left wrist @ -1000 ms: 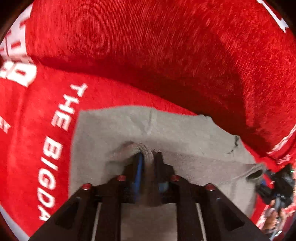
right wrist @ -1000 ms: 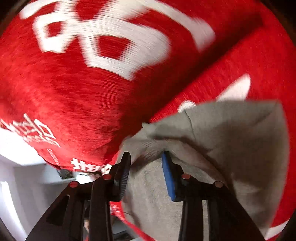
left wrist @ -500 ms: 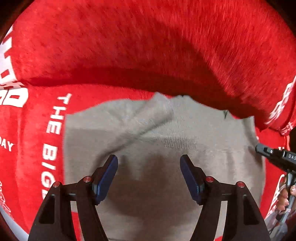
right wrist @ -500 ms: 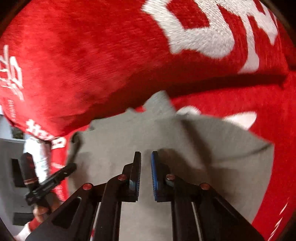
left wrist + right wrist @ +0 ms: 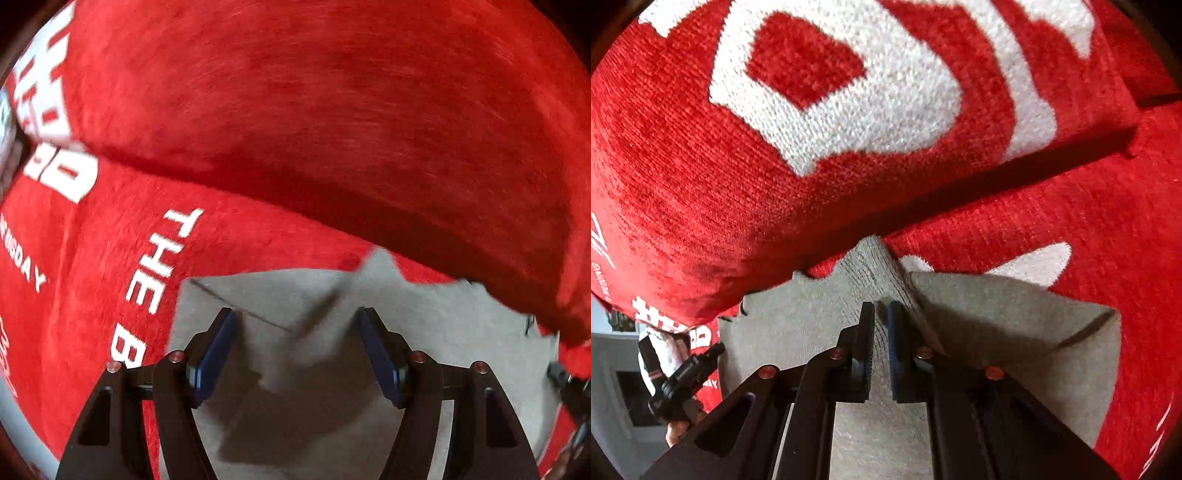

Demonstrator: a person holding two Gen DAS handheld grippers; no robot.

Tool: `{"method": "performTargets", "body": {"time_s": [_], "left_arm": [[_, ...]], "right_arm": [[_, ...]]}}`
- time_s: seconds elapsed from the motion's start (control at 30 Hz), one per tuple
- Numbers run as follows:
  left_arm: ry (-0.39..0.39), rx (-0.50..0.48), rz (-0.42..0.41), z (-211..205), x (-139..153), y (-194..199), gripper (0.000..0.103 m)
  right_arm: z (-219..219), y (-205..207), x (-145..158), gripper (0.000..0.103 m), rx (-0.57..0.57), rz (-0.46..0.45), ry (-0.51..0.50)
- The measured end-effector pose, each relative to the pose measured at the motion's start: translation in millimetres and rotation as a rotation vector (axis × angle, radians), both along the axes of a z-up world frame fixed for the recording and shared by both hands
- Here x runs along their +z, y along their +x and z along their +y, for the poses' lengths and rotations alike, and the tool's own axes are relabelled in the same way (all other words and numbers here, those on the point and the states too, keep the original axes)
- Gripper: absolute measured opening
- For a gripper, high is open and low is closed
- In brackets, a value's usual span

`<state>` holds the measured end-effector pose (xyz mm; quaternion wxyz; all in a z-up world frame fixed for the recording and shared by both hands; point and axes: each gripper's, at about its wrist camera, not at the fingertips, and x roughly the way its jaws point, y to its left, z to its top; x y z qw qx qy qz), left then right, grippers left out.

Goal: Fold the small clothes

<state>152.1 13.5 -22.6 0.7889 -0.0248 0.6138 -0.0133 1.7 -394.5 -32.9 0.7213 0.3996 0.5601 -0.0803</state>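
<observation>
1. A small grey knitted garment (image 5: 424,332) is lying flat on a red blanket with white lettering (image 5: 92,258), close up against a raised red fold of the same fabric (image 5: 332,129) that is arching over its far edge.
2. The left gripper (image 5: 295,339) is hovering over the grey garment with its jaws standing wide apart; its blue pads (image 5: 216,354) are pressing on nothing, and only flat cloth and shadow are showing in the gap between them.
3. A dark crease line is running diagonally across the near-left part of the garment in the left wrist view, and a small pointed tip of grey cloth is poking up toward the red fold.
4. The right gripper (image 5: 881,332) is pointing steeply down at the grey garment (image 5: 1015,325) with its jaws drawn almost together, having just been closing.
5. A ribbed ridge of the grey knit (image 5: 875,273) is running into the narrow slot between its fingers, and the pads seem to be pinching it.
6. In the right wrist view, the garment's right side is sitting as a folded flap with a raised corner.
7. At the lower left of that view, the other gripper (image 5: 683,380) is showing as a dark shape with a hand (image 5: 677,430) beneath it, beside the garment's edge.
</observation>
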Motion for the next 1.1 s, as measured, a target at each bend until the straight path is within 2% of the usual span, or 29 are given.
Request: {"method": "performTargets", "body": {"time_s": [0.03,0.13,0.27,0.4,0.43,0.5,0.57,0.6,0.7,0.8,0.9,0.97,1.0,1.03,1.07,1.1], "left_arm": [[0.002,0.009,0.004,6,1,0,0.070],[0.017,-0.011,-0.001,19,8,-8,0.070],[0.008,-0.056,0.005,41,21,-23,0.070],[-0.027,-0.085,0.032,56,28,-38,0.070],[-0.035,-0.096,0.041,63,29,-43,0.070],[-0.051,-0.118,0.064,73,28,-54,0.070],[-0.077,-0.148,0.085,78,30,-66,0.070],[-0.087,-0.160,0.094,74,31,-64,0.070],[-0.113,-0.203,0.127,76,38,-81,0.070],[-0.148,-0.230,0.174,85,33,-98,0.070],[-0.184,-0.259,0.219,89,26,-115,0.070],[-0.211,-0.269,0.237,88,23,-124,0.070],[-0.231,-0.264,0.244,87,22,-128,0.068],[-0.257,-0.261,0.254,88,18,-130,0.051],[-0.276,-0.263,0.275,88,14,-130,0.029],[-0.280,-0.260,0.298,88,8,-131,0.026]], "right_arm": [[-1,1,2,0.006,-0.009,-0.001,-0.013],[-8,-3,11,0.016,-0.054,0.025,-0.088],[-19,-22,20,0.019,-0.144,0.036,-0.053],[-1,-47,40,0.019,-0.146,0.014,-0.034],[8,-55,44,0.019,-0.140,0.008,-0.007],[35,-73,52,0.027,-0.127,-0.002,0.067],[63,-91,56,0.057,-0.111,0.001,0.132],[84,-102,58,0.060,-0.097,0.004,0.170],[137,-126,53,0.061,-0.058,0.031,0.283],[183,-149,36,0.061,-0.074,0.077,0.401],[210,-159,8,0.061,-0.150,0.115,0.472],[218,-163,-4,0.061,-0.239,0.095,0.516],[219,-163,-8,0.061,-0.284,0.075,0.535],[219,-165,-10,0.061,-0.316,0.061,0.548],[221,-161,-13,0.059,-0.348,0.048,0.559],[220,-160,-13,0.053,-0.363,0.040,0.559]]}}
